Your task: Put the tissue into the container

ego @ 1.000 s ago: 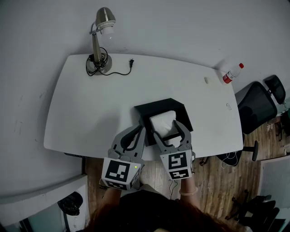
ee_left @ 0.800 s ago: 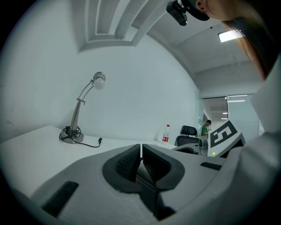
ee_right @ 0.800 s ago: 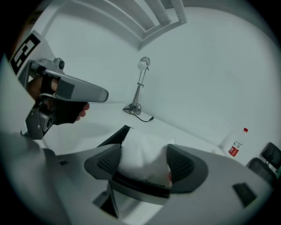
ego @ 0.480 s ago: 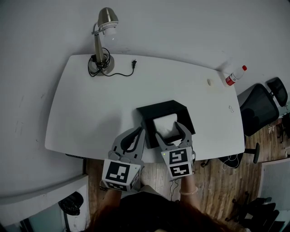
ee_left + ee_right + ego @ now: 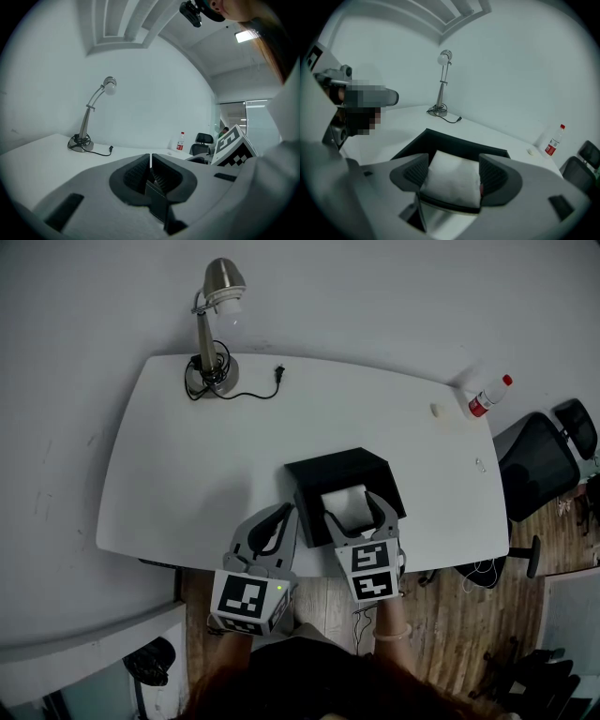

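A white tissue pack (image 5: 454, 180) sits clamped between the jaws of my right gripper (image 5: 453, 174), which is shut on it. In the head view that tissue pack (image 5: 346, 506) hangs over the near part of the black open container (image 5: 323, 472) on the white table (image 5: 187, 465); my right gripper (image 5: 354, 520) reaches in from the table's front edge. The black container (image 5: 440, 142) lies just beyond the jaws in the right gripper view. My left gripper (image 5: 274, 529) hovers beside it at the front edge, its jaws pressed together with nothing between them (image 5: 150, 171).
A silver desk lamp (image 5: 214, 324) with a loose black cord (image 5: 253, 390) stands at the table's far left. A red-capped bottle (image 5: 487, 397) and a small white object (image 5: 437, 411) are at the far right corner. A black office chair (image 5: 539, 460) stands to the right of the table.
My right gripper has carried the tissue pack slightly forward and to the right over the container's near part. The left gripper has stayed about where it was.
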`<state>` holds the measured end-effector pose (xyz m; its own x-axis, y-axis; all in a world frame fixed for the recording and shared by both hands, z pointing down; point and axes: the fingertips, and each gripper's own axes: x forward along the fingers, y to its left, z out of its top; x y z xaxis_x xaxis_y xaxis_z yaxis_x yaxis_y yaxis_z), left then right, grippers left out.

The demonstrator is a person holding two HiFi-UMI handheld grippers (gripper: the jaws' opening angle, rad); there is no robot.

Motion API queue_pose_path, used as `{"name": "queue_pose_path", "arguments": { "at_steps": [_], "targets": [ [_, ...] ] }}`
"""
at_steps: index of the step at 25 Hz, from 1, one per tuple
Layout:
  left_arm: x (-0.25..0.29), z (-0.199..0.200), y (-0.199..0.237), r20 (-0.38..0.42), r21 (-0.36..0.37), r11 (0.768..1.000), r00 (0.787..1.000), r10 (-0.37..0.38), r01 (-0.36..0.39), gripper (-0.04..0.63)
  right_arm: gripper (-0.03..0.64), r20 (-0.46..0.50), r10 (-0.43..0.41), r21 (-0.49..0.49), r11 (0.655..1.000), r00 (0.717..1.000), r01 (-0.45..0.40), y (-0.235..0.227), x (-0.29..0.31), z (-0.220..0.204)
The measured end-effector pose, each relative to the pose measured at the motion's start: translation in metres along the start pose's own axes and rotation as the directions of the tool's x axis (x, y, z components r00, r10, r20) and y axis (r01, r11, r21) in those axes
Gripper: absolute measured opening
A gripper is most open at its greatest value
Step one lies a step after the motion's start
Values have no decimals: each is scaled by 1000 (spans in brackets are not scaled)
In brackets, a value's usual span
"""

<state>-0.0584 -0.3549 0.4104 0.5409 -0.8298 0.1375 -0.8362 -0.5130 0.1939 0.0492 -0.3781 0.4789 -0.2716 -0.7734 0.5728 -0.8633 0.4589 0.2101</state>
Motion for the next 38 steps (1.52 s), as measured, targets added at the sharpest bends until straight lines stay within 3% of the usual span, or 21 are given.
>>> {"name": "queue_pose_path", "arguments": {
  "at_steps": [20, 24, 38],
  "targets": [
    [-32, 12, -25, 32, 40, 999, 999, -3, 2, 37, 348, 159, -3, 68, 998, 987, -8, 11, -46, 16],
    [-43, 13, -36, 40, 51, 999, 999, -11, 9, 37, 280, 183, -30, 65, 998, 983, 19, 12, -61, 17],
    [-86, 18, -71, 59, 85, 996, 998, -8, 3, 37, 190, 240, -49, 79, 996, 970, 30, 27, -115, 12]
  ]
}}
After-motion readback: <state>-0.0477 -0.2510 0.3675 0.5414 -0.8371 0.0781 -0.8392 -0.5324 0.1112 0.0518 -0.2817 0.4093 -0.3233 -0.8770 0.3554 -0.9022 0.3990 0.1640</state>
